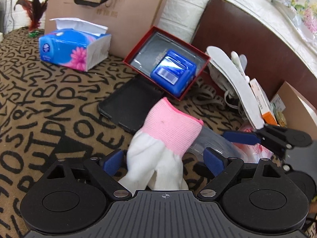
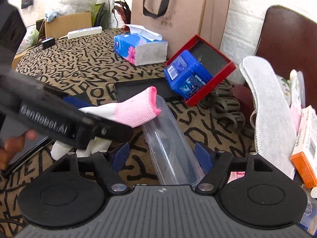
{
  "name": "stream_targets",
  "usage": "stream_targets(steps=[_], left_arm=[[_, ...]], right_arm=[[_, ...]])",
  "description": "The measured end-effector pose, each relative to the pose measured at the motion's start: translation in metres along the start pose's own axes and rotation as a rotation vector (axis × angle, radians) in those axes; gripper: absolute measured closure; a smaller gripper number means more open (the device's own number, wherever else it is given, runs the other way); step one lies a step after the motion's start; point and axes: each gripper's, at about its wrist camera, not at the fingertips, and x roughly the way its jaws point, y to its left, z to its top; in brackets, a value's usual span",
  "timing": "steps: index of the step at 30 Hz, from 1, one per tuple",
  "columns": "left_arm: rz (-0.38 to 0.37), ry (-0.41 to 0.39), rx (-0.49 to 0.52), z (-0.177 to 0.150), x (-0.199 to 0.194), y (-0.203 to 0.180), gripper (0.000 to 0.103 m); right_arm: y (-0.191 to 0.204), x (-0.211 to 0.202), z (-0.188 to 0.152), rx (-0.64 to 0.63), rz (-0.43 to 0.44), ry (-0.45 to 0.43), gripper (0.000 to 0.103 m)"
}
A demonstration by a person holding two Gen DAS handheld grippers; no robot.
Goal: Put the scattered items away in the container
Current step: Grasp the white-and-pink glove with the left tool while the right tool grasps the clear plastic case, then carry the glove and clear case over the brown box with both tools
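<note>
Pink-cuffed glove (image 1: 168, 138), one; clear tube (image 2: 170, 144), one; red box (image 1: 168, 67), one.

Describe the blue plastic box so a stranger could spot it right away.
Find the tall brown paper bag standing against the white wall; just in front of it a shallow red tray lies on the letter-print cloth. The blue plastic box sits in that tray, a hard case with a barcode label, unlike the soft blue tissue pack nearby.

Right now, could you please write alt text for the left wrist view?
The open left gripper straddles a pink-cuffed white glove on a letter-print cloth. Beyond lie a black case, a red box holding a blue pack, and tissues.
</note>
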Motion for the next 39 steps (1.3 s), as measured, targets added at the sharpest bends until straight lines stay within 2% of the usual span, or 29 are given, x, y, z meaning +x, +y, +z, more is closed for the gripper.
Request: stream_targets(steps=[4,6,7,8,9,13,15,17,24,28,31,32,33,34,37,38,39], left_arm=[[0.005,0.017,0.009,-0.003,0.007,-0.001,0.011],[0.023,0.026,0.041,-0.002,0.006,-0.005,0.020],[0.025,0.030,0.042,-0.002,0.006,-0.006,0.022],[0.027,0.038,0.036,-0.002,0.006,-0.006,0.027],[0.031,0.039,0.035,-0.002,0.005,-0.006,0.031],[0.045,0.057,0.070,-0.006,0.005,-0.014,0.051],[0.034,0.072,0.065,-0.007,0.005,-0.016,0.070],[0.028,0.085,0.071,-0.009,0.005,-0.020,0.082],[-0.017,0.118,0.081,-0.020,0.001,-0.035,0.092],[-0.052,0.138,0.081,-0.026,-0.002,-0.043,0.094],[-0.040,0.129,0.090,-0.031,-0.004,-0.048,0.091],[-0.039,0.127,0.082,-0.032,-0.004,-0.048,0.080],[-0.040,0.124,0.066,-0.032,-0.004,-0.048,0.077],[-0.039,0.122,0.048,-0.032,-0.004,-0.047,0.069],[-0.034,0.111,0.039,-0.032,-0.004,-0.049,0.066],[-0.033,0.105,0.043,-0.033,-0.004,-0.051,0.059],[-0.033,0.093,0.046,-0.034,-0.005,-0.052,0.047]], right_arm=[[0.000,0.015,0.001,-0.019,-0.004,0.045,0.026],[-0.002,0.019,0.000,0.017,0.001,0.060,0.028],[-0.003,0.019,0.000,0.044,0.009,0.067,0.032],[-0.004,0.016,-0.001,0.064,0.016,0.071,0.048],[-0.004,0.012,-0.002,0.077,0.015,0.071,0.052],[-0.002,-0.002,-0.011,0.095,0.020,0.099,0.054],[0.000,-0.009,-0.016,0.110,0.024,0.103,0.054],[0.001,-0.017,-0.022,0.124,0.025,0.106,0.054],[-0.001,-0.040,-0.038,0.183,0.030,0.110,0.054],[-0.002,-0.053,-0.048,0.208,0.029,0.113,0.054],[-0.004,-0.062,-0.056,0.229,0.025,0.108,0.054],[-0.005,-0.065,-0.059,0.239,0.022,0.105,0.054],[-0.005,-0.067,-0.061,0.244,0.018,0.103,0.054],[-0.005,-0.068,-0.062,0.247,0.014,0.101,0.054],[-0.003,-0.072,-0.063,0.239,0.008,0.098,0.054],[-0.003,-0.072,-0.063,0.241,0.007,0.096,0.054],[-0.003,-0.072,-0.063,0.241,0.006,0.093,0.054]])
